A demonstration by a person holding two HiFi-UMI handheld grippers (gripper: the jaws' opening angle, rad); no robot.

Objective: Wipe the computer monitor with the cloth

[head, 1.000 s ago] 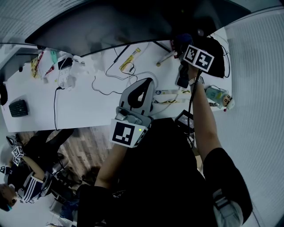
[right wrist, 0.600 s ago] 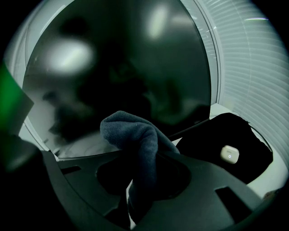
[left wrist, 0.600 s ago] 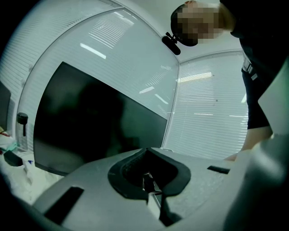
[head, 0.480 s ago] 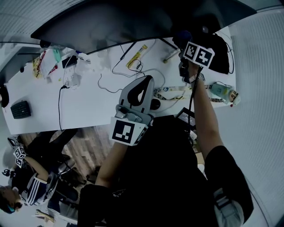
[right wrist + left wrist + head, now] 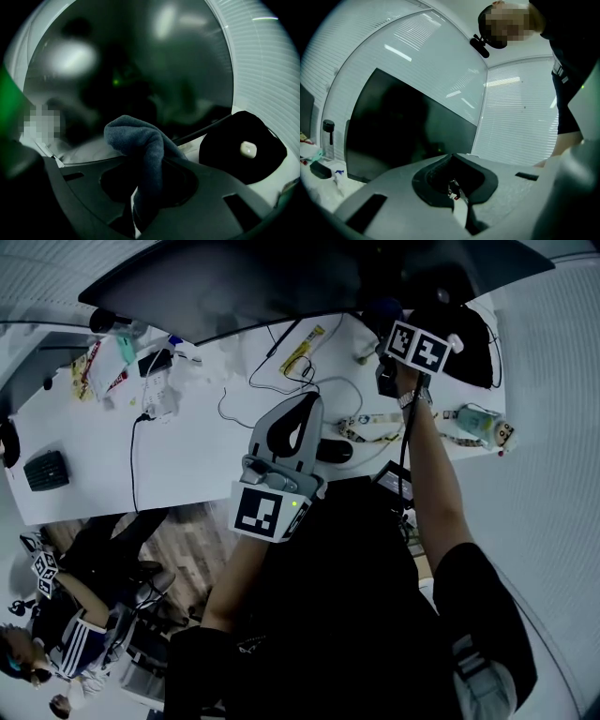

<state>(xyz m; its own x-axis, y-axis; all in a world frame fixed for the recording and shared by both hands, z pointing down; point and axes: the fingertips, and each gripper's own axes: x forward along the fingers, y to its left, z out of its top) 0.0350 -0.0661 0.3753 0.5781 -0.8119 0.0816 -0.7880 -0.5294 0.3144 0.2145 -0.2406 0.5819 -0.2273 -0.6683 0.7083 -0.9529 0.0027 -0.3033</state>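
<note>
Right gripper (image 5: pixel 146 197) has its jaws pinched on the dark cloth (image 5: pixel 138 140), and a bunched fold sticks up out of them. The cloth is right at the lower edge of the monitor (image 5: pixel 140 61) screen; can't tell if it touches the glass. The monitor stands along the far edge of the table (image 5: pixel 187 456). Left gripper (image 5: pixel 458 206) has its jaws together with nothing in them, held over the table's near edge, well back from the screen. A black pouch (image 5: pixel 243 145) sits at the table's far right corner.

monitor (image 5: pixel 281 287) top cut off, desk clutter (image 5: pixel 112 371) indistinct
</note>
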